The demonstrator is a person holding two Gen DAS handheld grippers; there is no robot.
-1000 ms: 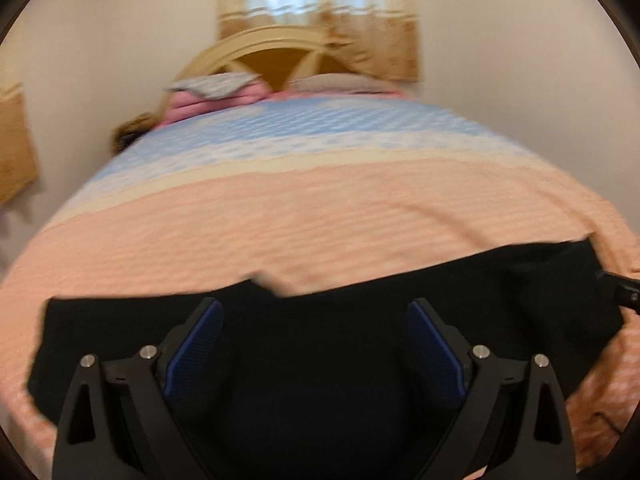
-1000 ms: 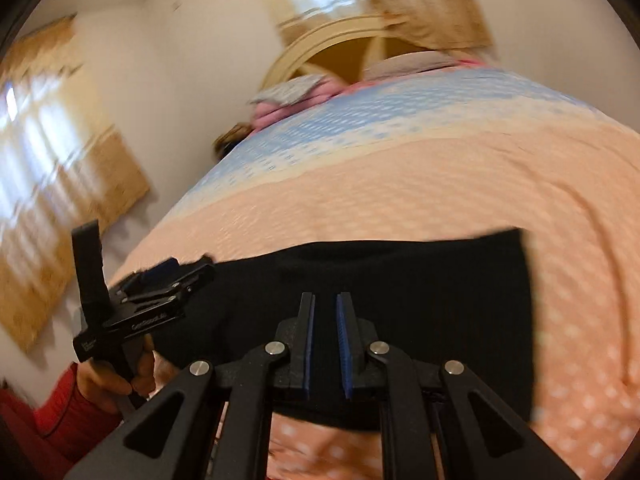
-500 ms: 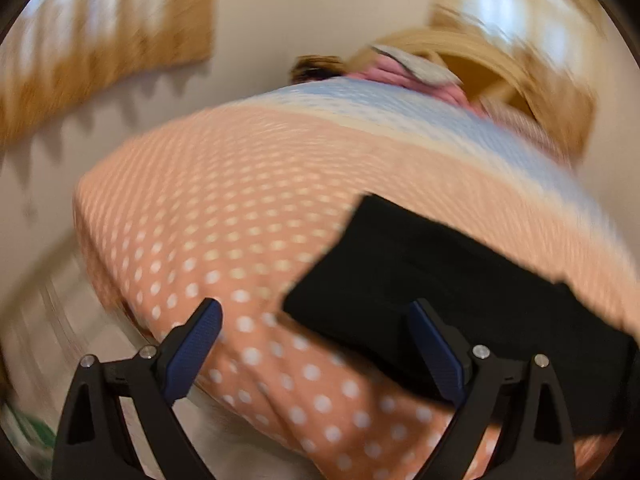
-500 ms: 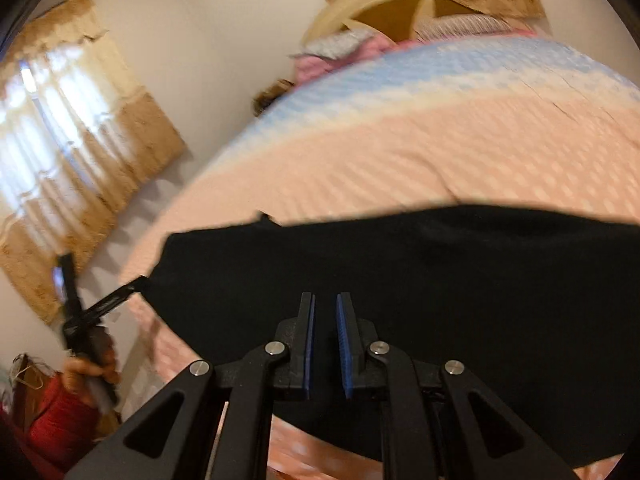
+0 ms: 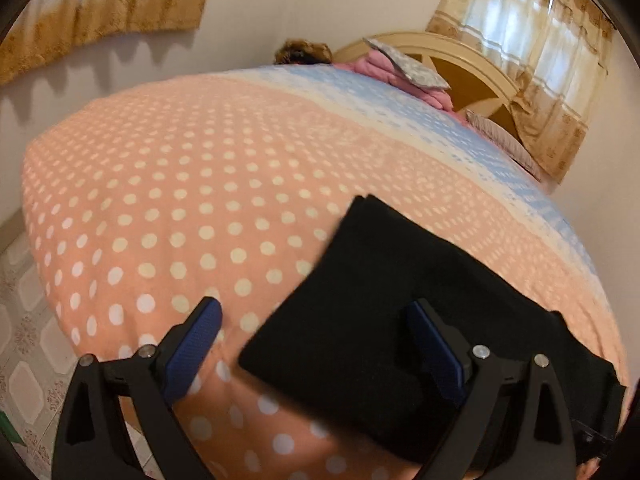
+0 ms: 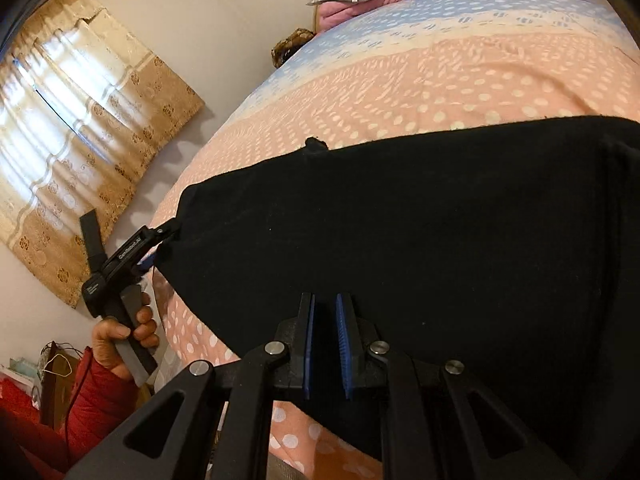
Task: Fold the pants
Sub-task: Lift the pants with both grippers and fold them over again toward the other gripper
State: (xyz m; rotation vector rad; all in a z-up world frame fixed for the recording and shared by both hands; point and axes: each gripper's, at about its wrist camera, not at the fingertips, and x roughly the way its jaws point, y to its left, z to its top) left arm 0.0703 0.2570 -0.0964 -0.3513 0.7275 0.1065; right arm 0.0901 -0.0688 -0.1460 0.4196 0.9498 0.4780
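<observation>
Black pants [image 5: 400, 308] lie flat on the polka-dot bedspread near the bed's front edge; they also fill the right wrist view [image 6: 400, 232]. My left gripper [image 5: 316, 340] is open, its jaws wide apart over the pants' left end, one finger over the fabric, the other over the bedspread. In the right wrist view the left gripper [image 6: 160, 240] touches the pants' left end. My right gripper [image 6: 325, 344] has its jaws nearly together with a narrow gap, hovering over the pants' near edge, nothing visible between the pads.
The bed carries a pink and blue dotted bedspread [image 5: 180, 184]. Pillows and a pink blanket [image 5: 400, 68] lie by the wooden headboard [image 5: 460, 68]. Curtains [image 6: 80, 128] hang on the left wall. Tiled floor [image 5: 20, 320] lies left of the bed.
The left gripper swung from the pants' middle to their left end and came closer. The right gripper moved nearer to the pants. Both kept their jaw openings.
</observation>
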